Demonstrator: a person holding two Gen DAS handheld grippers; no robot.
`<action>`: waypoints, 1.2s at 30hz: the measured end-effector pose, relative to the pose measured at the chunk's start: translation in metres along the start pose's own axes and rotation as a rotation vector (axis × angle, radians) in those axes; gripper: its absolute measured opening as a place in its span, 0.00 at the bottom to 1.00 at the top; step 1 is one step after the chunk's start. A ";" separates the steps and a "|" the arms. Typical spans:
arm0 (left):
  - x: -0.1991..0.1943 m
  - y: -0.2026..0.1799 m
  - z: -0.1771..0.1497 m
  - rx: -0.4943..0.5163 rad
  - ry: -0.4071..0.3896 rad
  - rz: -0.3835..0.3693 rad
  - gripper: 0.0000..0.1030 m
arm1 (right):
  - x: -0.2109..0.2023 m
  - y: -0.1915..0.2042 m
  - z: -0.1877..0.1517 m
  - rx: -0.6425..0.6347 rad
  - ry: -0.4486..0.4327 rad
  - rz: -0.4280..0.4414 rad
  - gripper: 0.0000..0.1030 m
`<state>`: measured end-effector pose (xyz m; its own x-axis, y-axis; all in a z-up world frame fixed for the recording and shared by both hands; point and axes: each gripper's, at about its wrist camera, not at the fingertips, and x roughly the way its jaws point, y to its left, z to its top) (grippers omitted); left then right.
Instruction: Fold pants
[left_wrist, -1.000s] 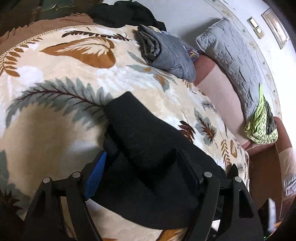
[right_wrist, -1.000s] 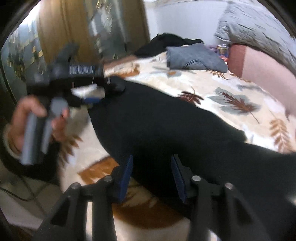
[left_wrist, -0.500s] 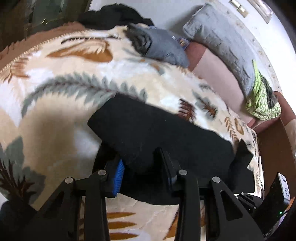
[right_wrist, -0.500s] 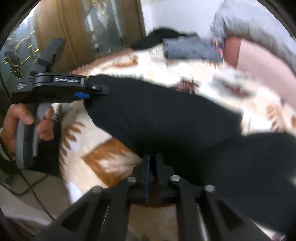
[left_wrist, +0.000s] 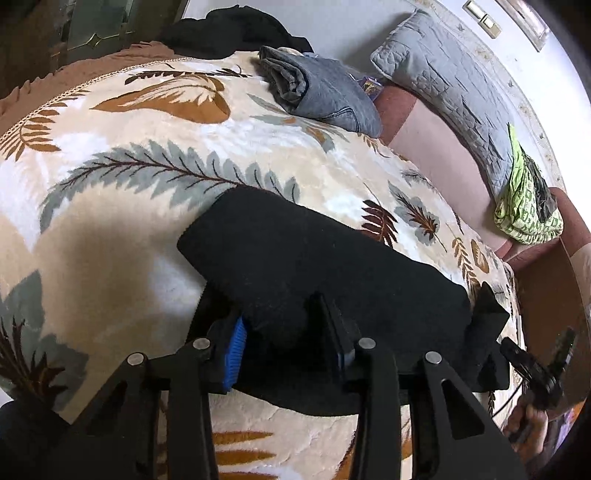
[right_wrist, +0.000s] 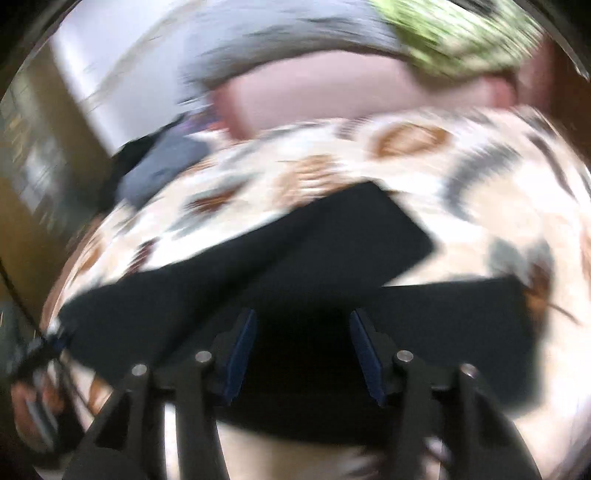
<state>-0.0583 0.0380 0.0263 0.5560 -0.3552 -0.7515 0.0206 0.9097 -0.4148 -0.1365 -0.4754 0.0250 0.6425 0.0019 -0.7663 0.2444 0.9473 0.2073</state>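
Note:
Black pants (left_wrist: 314, 266) lie folded over on a leaf-patterned blanket (left_wrist: 147, 155) on a bed. My left gripper (left_wrist: 286, 345) sits at their near edge with its fingers apart, a fold of the black cloth bunched between the blue pads. In the blurred right wrist view the pants (right_wrist: 295, 258) spread across the blanket, and my right gripper (right_wrist: 301, 350) is open above them, holding nothing. The right gripper also shows at the far right of the left wrist view (left_wrist: 535, 373).
Folded grey jeans (left_wrist: 321, 92) and a black heap of clothes (left_wrist: 236, 29) lie at the far end of the bed. A grey quilted pillow (left_wrist: 454, 85) and a green patterned garment (left_wrist: 524, 206) lie along the pink sheet (left_wrist: 436, 147) by the wall.
My right gripper went from shut to open and swung quickly, so its view now faces the pillows. My left gripper opened wider and stayed at the pants' edge.

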 end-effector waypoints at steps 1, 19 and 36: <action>0.001 0.000 0.000 0.002 0.000 0.001 0.36 | 0.004 -0.011 0.004 0.038 -0.005 -0.008 0.53; 0.001 -0.011 0.007 -0.015 -0.018 -0.017 0.43 | -0.079 -0.037 0.020 0.152 -0.239 0.041 0.03; 0.003 -0.016 -0.004 0.044 -0.006 0.018 0.43 | -0.046 -0.078 -0.040 0.181 0.060 -0.177 0.13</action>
<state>-0.0601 0.0210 0.0287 0.5617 -0.3378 -0.7552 0.0475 0.9245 -0.3782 -0.2147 -0.5364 0.0198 0.5353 -0.1343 -0.8339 0.4786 0.8617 0.1685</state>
